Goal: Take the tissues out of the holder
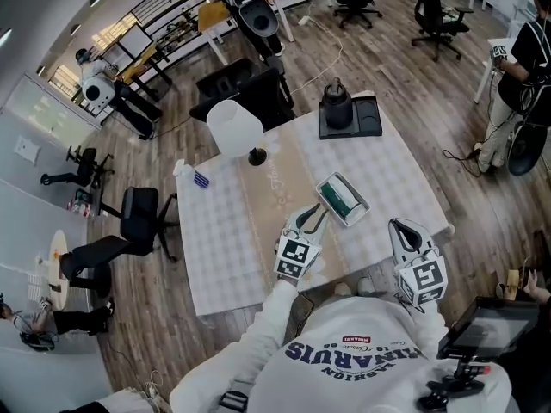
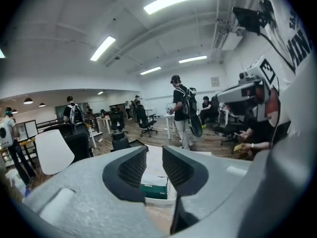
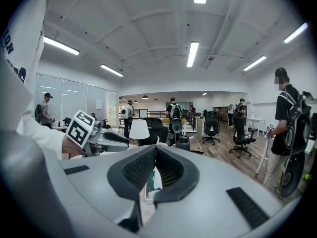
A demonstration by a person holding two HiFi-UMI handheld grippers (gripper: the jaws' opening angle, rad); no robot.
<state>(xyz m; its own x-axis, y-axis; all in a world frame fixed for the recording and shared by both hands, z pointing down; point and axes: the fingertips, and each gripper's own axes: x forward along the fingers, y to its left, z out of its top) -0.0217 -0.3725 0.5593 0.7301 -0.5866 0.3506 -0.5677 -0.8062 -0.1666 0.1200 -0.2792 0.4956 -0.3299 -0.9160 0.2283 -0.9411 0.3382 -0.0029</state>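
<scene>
The tissue holder (image 1: 358, 211) is a shallow white tray lying on the checked tablecloth, with a green pack of tissues (image 1: 338, 198) inside it. My left gripper (image 1: 317, 217) hovers just left of the holder's near end. Its jaws stand a little apart and are open with nothing between them. In the left gripper view (image 2: 154, 150) the holder (image 2: 163, 199) and the green pack (image 2: 153, 190) show through the gap, a short way ahead. My right gripper (image 1: 399, 225) hangs at the table's near edge, right of the holder, shut and empty. In the right gripper view (image 3: 155, 149) the green pack (image 3: 150, 182) shows below its tips.
A white lamp (image 1: 234, 127) stands at the table's far left. A black jug (image 1: 337, 103) sits on a black tray (image 1: 368, 119) at the far edge. A small blue-and-white item (image 1: 197, 178) lies at the left. Office chairs and standing people surround the table.
</scene>
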